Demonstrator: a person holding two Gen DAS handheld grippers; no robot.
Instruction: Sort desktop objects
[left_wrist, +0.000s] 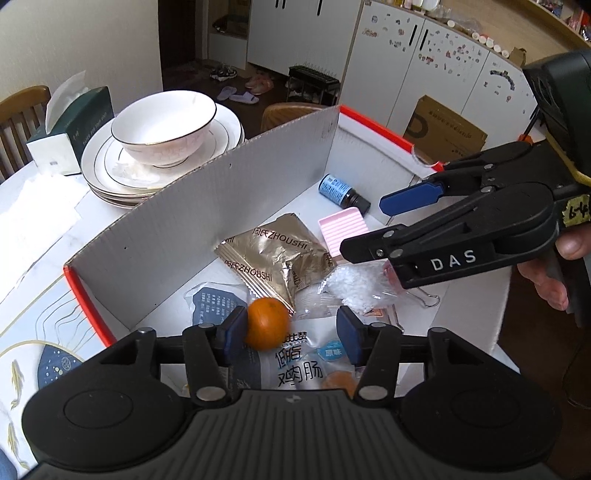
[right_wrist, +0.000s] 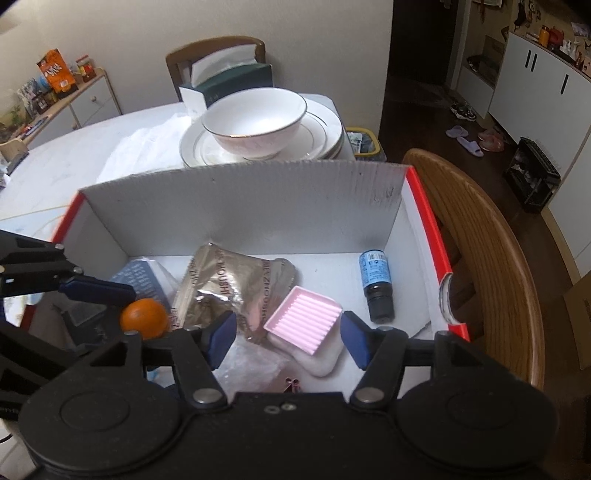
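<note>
From the left wrist view, the left gripper (left_wrist: 291, 334) hangs over a white box (left_wrist: 236, 192) with red edges, its blue pads spread wide. A small orange (left_wrist: 266, 323) sits just beside the left pad (left_wrist: 233, 328); I cannot tell whether it touches. The orange lies above a white snack packet (left_wrist: 295, 365) with printed characters. Further in lies a crumpled gold foil packet (left_wrist: 271, 254), a pink ribbed dish (left_wrist: 342, 230), a dark bottle (left_wrist: 341, 192) with a blue label on its side, and a clear bag of white granules (left_wrist: 356, 286). The right gripper (left_wrist: 369, 225) reaches in from the right above the bag, its fingers apart. Outside the box, a white bowl (left_wrist: 164, 127) stands on stacked plates (left_wrist: 110, 173) next to a green tissue box (left_wrist: 74, 129).

From the right wrist view, the right gripper (right_wrist: 288, 338) is spread wide above the pink ribbed dish (right_wrist: 303, 319), which rests tilted on a white block. The gold foil packet (right_wrist: 236, 288) lies to its left, the bottle (right_wrist: 376, 284) well to its right near the red-edged wall (right_wrist: 428, 243). The orange (right_wrist: 144, 318) shows at the left, beside the left gripper's blue finger (right_wrist: 98, 290). Behind the box wall stand the bowl (right_wrist: 255, 123), plates (right_wrist: 325, 136) and tissue box (right_wrist: 236, 83), with a wooden chair (right_wrist: 491, 266) at the right.
</note>
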